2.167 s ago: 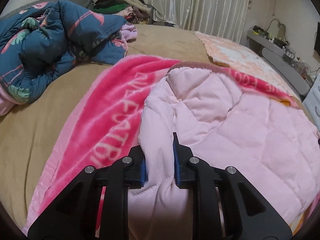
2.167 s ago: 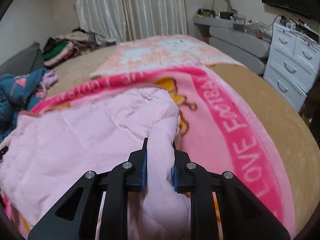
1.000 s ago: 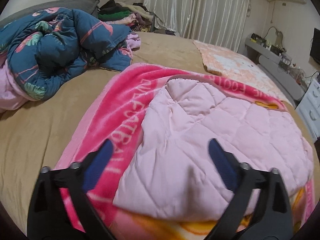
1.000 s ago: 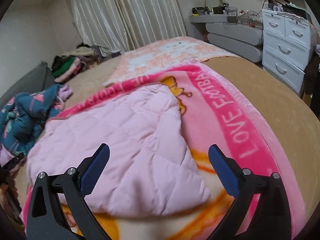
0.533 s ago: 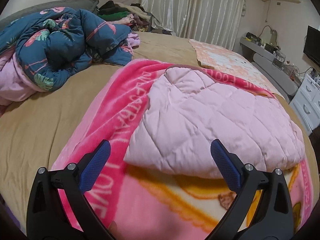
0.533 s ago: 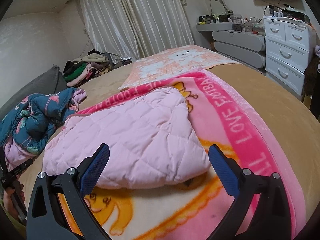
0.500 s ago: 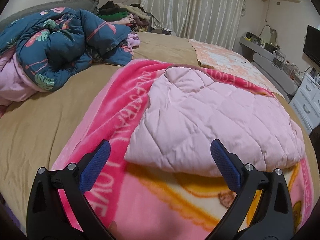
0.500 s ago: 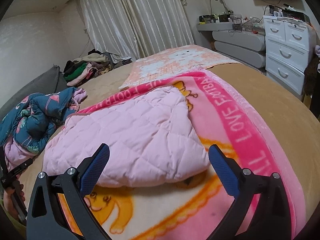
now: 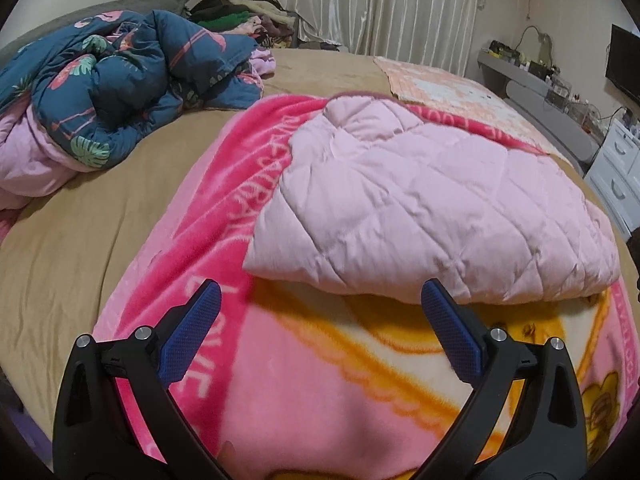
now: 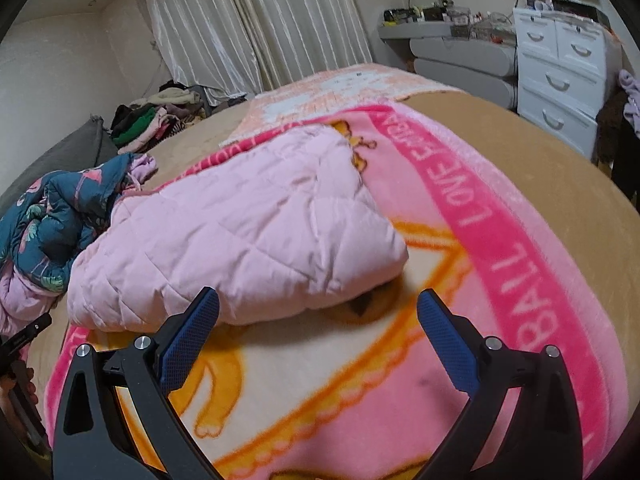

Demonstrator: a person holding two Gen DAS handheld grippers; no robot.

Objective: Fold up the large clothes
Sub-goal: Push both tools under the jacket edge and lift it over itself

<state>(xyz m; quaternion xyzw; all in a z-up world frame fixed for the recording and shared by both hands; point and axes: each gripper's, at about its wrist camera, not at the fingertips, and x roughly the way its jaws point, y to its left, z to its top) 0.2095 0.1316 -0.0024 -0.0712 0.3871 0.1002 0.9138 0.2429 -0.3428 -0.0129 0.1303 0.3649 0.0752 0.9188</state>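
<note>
1. We see the left gripper (image 9: 320, 304) with its jaws spread wide and nothing between them. It hangs above the pink cartoon blanket (image 9: 304, 384), short of the garment's near edge.
2. We see the right gripper (image 10: 318, 308) likewise spread wide and empty. Its left blue pad (image 10: 188, 336) sits just in front of the garment's near fold; we cannot tell whether it touches.
3. The pale pink quilted garment (image 9: 420, 208) lies folded in a thick slab on the blanket. In the left wrist view it fills the frame from 12 to 3 o'clock; in the right wrist view (image 10: 240, 240) it sits from centre toward 9 o'clock.
4. The garment's near edge is a rounded fold. A darker trimmed edge shows at its far end in the left wrist view.
5. The blanket (image 10: 400, 380) is spread over a tan bed cover (image 9: 80, 240). White lettering runs along its hot-pink border.
6. A crumpled navy floral duvet (image 9: 120, 80) lies at 10 o'clock in the left wrist view, well apart from the garment.
7. A peach patterned mat (image 9: 440, 88) lies beyond the blanket at 1 o'clock.
8. A pile of clothes (image 10: 156, 120) sits by the curtains (image 10: 260, 20) at 10 o'clock in the right wrist view.
9. White drawers (image 10: 560, 76) stand at 2 o'clock in that view.
</note>
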